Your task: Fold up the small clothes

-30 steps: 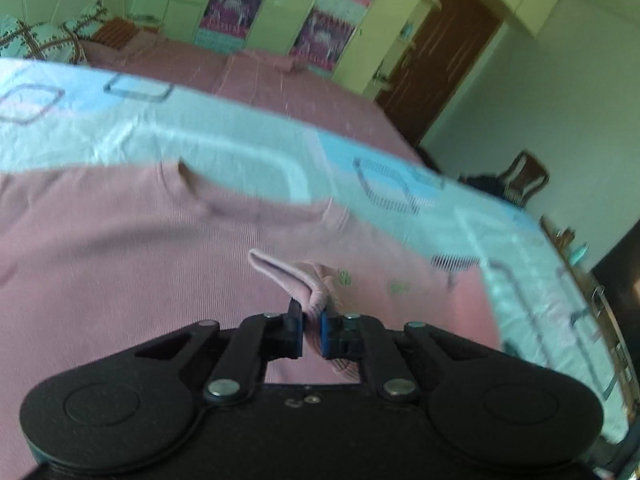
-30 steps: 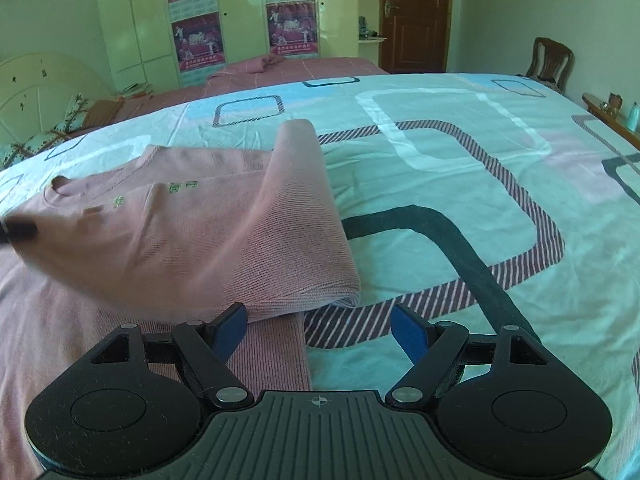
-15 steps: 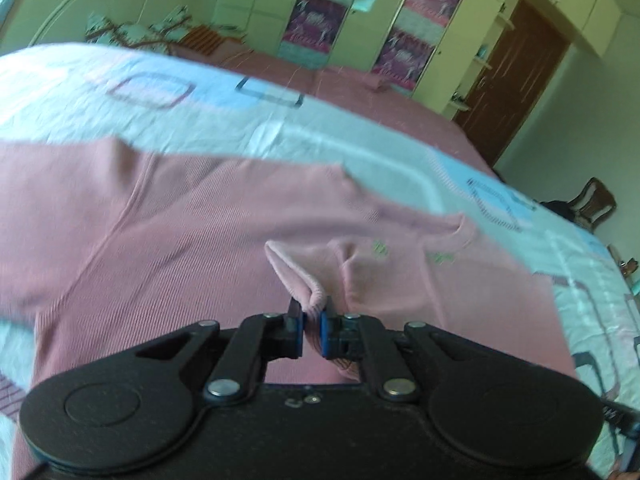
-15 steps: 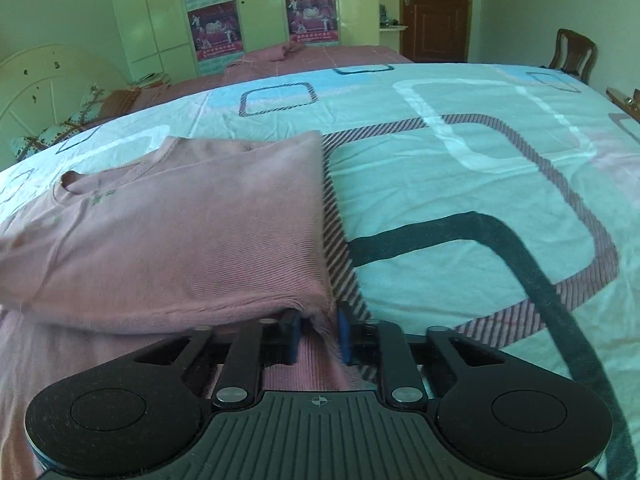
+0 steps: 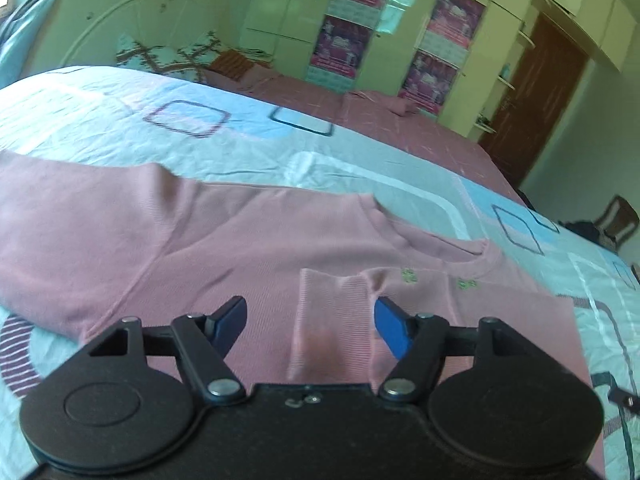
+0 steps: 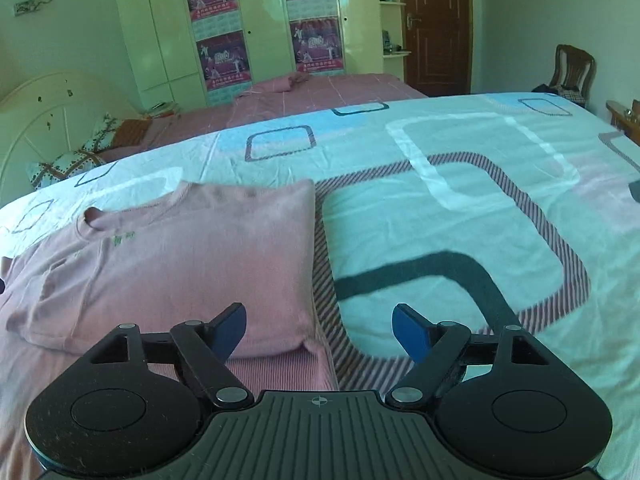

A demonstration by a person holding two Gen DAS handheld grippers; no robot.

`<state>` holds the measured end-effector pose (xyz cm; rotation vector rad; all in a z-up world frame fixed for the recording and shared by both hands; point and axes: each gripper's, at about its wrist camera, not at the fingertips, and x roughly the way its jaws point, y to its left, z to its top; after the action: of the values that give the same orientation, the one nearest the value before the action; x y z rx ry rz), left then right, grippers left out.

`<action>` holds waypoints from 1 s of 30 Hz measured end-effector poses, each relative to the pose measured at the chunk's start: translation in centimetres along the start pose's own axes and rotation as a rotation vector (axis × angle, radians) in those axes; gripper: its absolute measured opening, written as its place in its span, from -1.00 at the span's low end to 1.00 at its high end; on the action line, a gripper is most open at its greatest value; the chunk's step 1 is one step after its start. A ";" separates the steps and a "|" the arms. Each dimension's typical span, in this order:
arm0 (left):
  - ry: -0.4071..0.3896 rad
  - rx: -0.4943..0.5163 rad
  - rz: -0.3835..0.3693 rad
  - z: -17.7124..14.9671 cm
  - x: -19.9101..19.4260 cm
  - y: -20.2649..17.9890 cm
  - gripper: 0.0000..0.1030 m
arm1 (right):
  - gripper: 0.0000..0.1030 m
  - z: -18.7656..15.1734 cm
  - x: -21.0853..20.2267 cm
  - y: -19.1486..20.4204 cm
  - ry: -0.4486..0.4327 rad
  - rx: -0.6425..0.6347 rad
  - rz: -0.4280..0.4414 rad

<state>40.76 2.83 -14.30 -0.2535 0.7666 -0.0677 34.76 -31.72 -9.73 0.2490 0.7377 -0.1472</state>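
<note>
A pink long-sleeved sweater (image 5: 224,236) lies flat on the patterned bedsheet. Its right sleeve is folded across the chest, and the ribbed cuff (image 5: 334,320) lies between the fingers of my left gripper (image 5: 310,322), which is open just above it. In the right wrist view the sweater (image 6: 192,256) shows its folded side edge, with the neckline at the far left. My right gripper (image 6: 320,330) is open and empty over the sweater's lower right corner and the sheet.
The light blue bedsheet (image 6: 460,216) with striped and dark loop patterns stretches to the right. A second bed with a pink cover (image 6: 320,92) stands behind. Wardrobes (image 6: 256,28), a brown door (image 6: 436,24) and a wooden chair (image 6: 572,68) line the far wall.
Both grippers have opened. The left let go of the sleeve cuff, which now lies flat on the chest. The right released the sweater's folded edge and drew back slightly.
</note>
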 end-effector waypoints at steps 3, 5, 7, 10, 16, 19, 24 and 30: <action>0.019 0.045 -0.026 0.0 1.6 -1.8 0.28 | 0.55 1.9 2.6 0.0 0.014 0.025 0.021; 0.022 0.071 -0.034 0.0 2.5 -2.7 0.26 | 0.38 3.1 4.7 -0.1 0.023 0.051 0.028; 0.030 0.077 -0.041 0.1 3.3 -3.2 0.23 | 0.03 4.3 7.0 -0.1 0.043 0.059 0.029; 0.039 0.073 -0.052 0.1 4.2 -3.6 0.23 | -0.03 5.9 10.0 -0.3 0.075 0.094 0.048; 0.080 0.117 -0.011 -0.4 6.5 -3.6 0.25 | -0.31 8.3 14.5 -0.9 0.094 0.152 0.052; 0.085 0.138 0.002 -0.3 6.6 -3.8 0.25 | -0.84 8.6 14.7 -0.6 0.093 0.145 0.065; 0.077 0.183 0.020 -0.4 7.0 -4.1 0.27 | -0.84 8.0 14.9 -0.5 0.044 0.078 -0.028; 0.086 0.128 0.015 0.6 5.3 -3.7 0.56 | -0.15 7.8 12.4 1.7 0.014 -0.013 -0.048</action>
<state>45.11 -1.43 -16.56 -0.1243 0.8462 -0.1135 49.25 -32.76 -12.36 0.2198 0.7591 -0.1861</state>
